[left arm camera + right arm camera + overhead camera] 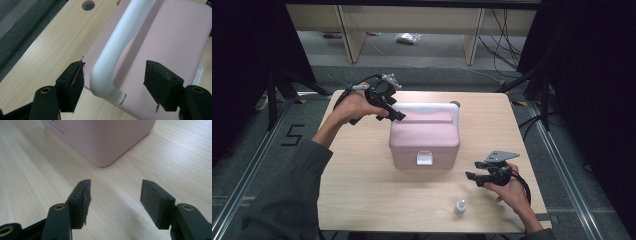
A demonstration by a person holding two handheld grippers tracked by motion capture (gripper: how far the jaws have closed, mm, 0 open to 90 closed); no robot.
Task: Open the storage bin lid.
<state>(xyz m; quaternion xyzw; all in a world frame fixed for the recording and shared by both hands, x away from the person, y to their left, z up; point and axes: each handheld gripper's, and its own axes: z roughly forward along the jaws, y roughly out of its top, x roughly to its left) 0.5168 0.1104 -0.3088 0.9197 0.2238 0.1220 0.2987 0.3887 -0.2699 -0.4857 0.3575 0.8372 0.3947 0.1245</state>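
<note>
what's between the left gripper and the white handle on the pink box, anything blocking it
Nothing visible stands in the way. In the left gripper view the white handle already lies between the open jaws of the left gripper, with clear gaps to both pads. It lies folded on the lid of the pink box.

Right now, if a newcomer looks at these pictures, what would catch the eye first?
First the pink box in the middle of the table, with its white handle folded toward the far side. Next, the left tool at the handle's left end, open, with the handle between its jaws but untouched. A small bottle stands near the front edge, beside the open right tool.
</note>
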